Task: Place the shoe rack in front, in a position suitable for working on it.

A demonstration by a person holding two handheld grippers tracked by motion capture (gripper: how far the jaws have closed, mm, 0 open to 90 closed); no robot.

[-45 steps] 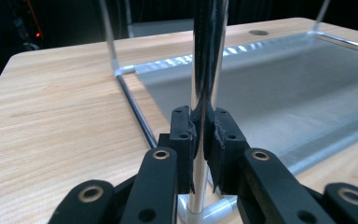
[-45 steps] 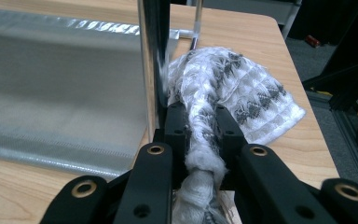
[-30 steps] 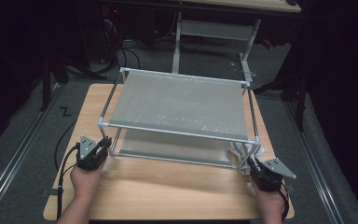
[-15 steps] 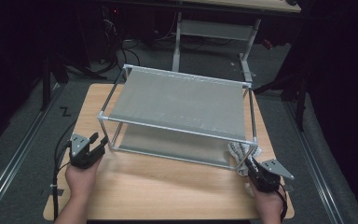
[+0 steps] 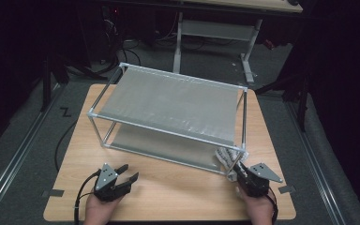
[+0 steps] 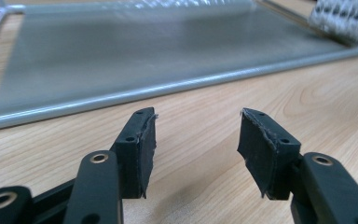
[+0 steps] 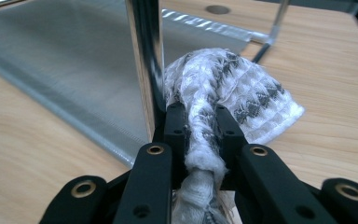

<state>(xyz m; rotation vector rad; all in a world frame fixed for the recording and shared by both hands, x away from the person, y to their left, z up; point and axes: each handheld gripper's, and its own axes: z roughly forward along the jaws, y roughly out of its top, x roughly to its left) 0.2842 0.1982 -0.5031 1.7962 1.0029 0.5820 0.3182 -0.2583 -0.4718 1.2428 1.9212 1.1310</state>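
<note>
A two-shelf metal rack [image 5: 164, 127] with grey mesh shelves stands on the wooden table [image 5: 178, 190]. My right gripper [image 5: 238, 169] is at the rack's near right corner post [image 7: 144, 46]. It is shut on a bunched white and grey patterned cloth [image 7: 242, 88], which lies against that corner [image 5: 226, 156]. My left gripper [image 5: 127, 172] hovers low over the table's front left, apart from the rack. Its jaws have just been opening, and in the left gripper view [image 6: 196, 135] nothing but bare wood lies between them. The lower shelf [image 6: 144, 51] lies ahead of them.
The table's near edge runs just behind both hands. A black cable [image 5: 61, 145] trails off the left side. A second desk frame [image 5: 215, 33] stands beyond the table, and floor rails [image 5: 9, 168] run along both sides.
My left gripper has drawn back from the rack's near left corner toward the near edge and to the right, and its jaws have opened. The right gripper with the cloth shifted slightly left.
</note>
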